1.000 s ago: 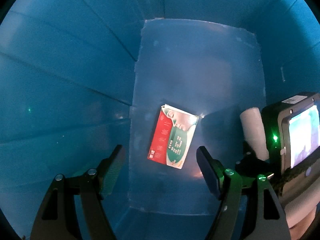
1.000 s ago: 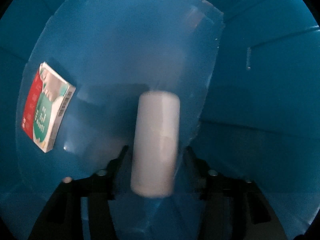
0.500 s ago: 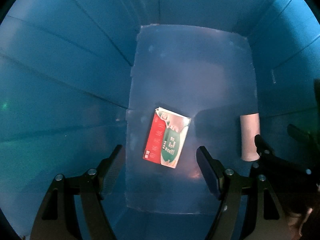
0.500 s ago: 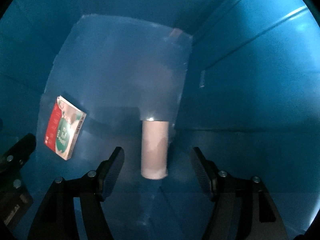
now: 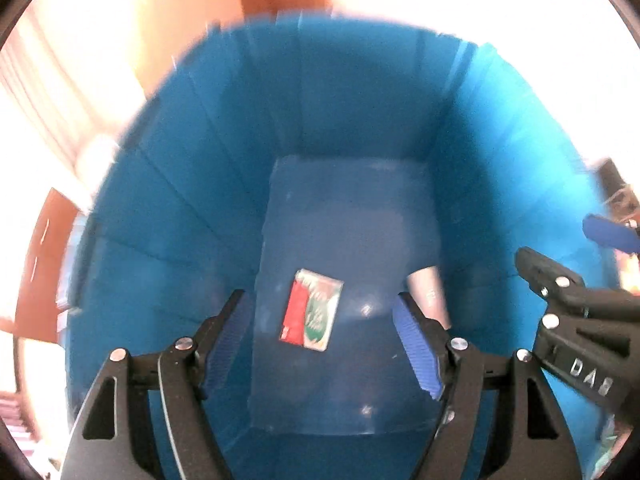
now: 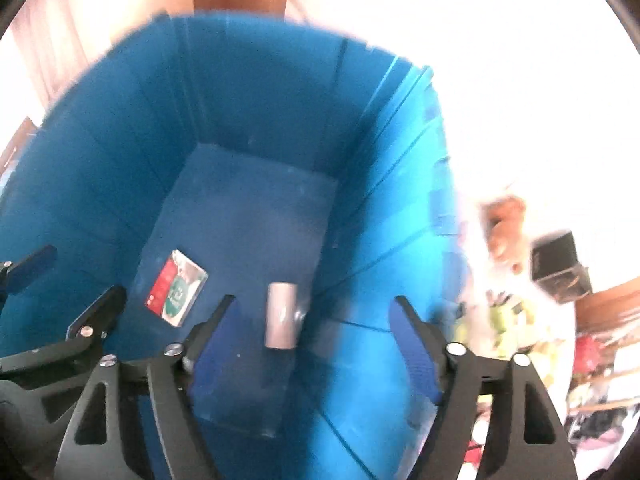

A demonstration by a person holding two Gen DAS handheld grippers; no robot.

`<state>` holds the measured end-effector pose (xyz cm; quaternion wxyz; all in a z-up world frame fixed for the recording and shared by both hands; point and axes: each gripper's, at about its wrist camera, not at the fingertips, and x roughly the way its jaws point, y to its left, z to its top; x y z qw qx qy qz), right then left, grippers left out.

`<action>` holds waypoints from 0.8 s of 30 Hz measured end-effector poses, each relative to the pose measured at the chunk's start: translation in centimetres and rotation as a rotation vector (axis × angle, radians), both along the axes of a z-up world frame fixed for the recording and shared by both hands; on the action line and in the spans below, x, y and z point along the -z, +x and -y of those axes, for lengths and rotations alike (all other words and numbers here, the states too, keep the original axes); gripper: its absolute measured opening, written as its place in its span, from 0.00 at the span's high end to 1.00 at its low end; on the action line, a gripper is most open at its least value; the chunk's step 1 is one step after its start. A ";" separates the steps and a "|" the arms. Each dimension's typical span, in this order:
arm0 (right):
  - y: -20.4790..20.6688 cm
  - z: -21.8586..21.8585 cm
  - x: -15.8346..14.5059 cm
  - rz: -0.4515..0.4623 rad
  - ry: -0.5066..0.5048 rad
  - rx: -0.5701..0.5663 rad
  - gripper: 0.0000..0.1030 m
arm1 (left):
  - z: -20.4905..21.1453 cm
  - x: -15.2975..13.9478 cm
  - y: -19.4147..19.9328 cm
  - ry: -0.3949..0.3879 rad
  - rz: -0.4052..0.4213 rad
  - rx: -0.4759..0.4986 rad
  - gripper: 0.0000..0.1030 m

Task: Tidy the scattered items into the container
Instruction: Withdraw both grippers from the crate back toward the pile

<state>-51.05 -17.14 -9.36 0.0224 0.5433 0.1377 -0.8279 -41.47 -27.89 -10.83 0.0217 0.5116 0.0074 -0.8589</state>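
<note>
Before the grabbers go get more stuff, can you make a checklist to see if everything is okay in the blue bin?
1. Red and green box lying flat on the bin floor: ok.
2. White tube lying on the floor beside the side wall: ok.
3. Left gripper holds nothing: ok.
4. Right gripper jaws opening, nothing between them: ok.
5. Blue bin has room for more: ok.
6. Items left outside, to the right of the bin: cannot tell, too blurred.

One blue bin (image 5: pixel 224 208) holds two things, one red-and-green packet (image 5: pixel 313 309) and one pale tube (image 6: pixel 281 321), and two hand-held grippers, the left (image 5: pixel 325 341) and the right (image 6: pixel 308 338), are above it.
</note>
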 end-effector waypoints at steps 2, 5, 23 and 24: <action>2.5 -0.8 -2.4 -0.050 -0.023 -0.029 0.23 | -0.7 -2.0 2.6 0.037 -0.079 0.023 0.29; 6.7 -2.8 -5.2 -0.114 -0.068 -0.057 0.21 | -1.8 -4.2 6.6 0.089 -0.184 0.037 0.29; 31.8 -29.1 -9.9 -0.451 -0.247 0.090 0.12 | -22.3 -9.7 27.0 0.090 -0.579 0.146 0.00; 33.1 -31.3 -9.3 -0.453 -0.242 0.117 0.06 | -24.4 -9.3 27.6 0.092 -0.574 0.169 0.00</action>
